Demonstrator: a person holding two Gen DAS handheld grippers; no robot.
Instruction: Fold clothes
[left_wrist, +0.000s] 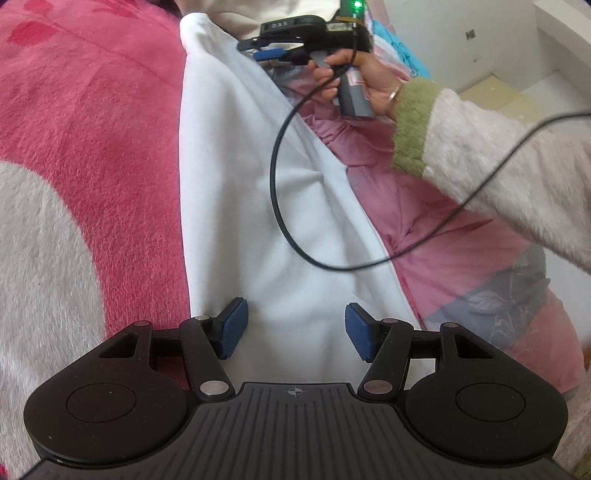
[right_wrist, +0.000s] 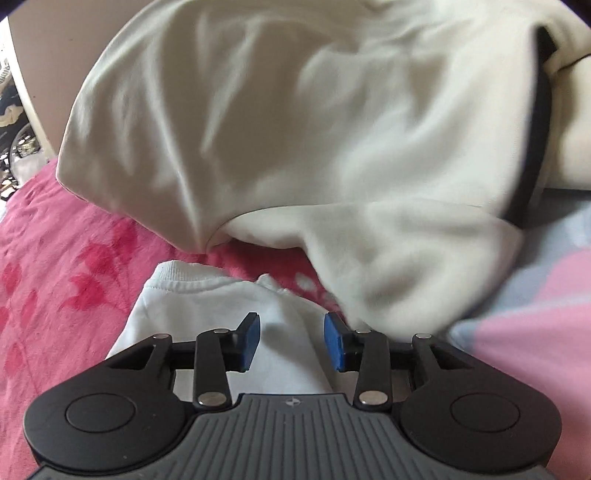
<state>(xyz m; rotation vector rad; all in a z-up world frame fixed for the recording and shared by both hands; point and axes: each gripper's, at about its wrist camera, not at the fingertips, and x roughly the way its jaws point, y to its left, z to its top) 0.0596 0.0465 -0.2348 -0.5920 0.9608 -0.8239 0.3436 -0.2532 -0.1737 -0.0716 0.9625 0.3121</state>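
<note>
A white garment (left_wrist: 258, 192) lies as a long folded strip on a pink fleece blanket (left_wrist: 92, 110). My left gripper (left_wrist: 295, 334) stands open over its near end, with the blue pads clear of the cloth. At the far end, a person's hand (left_wrist: 354, 74) holds the right gripper's handle. In the right wrist view, my right gripper (right_wrist: 291, 341) is open above the white garment's ribbed end (right_wrist: 221, 295), with nothing pinched. Just beyond lies a cream garment (right_wrist: 295, 129) with a dark trim (right_wrist: 535, 129), blurred.
A crumpled pink garment (left_wrist: 443, 229) and a grey floral cloth (left_wrist: 495, 295) lie to the right of the white strip. A black cable (left_wrist: 275, 184) loops over it. A fluffy sleeve (left_wrist: 498, 166) reaches in from the right. Pink-and-blue bedding (right_wrist: 535, 295) lies right of the cream garment.
</note>
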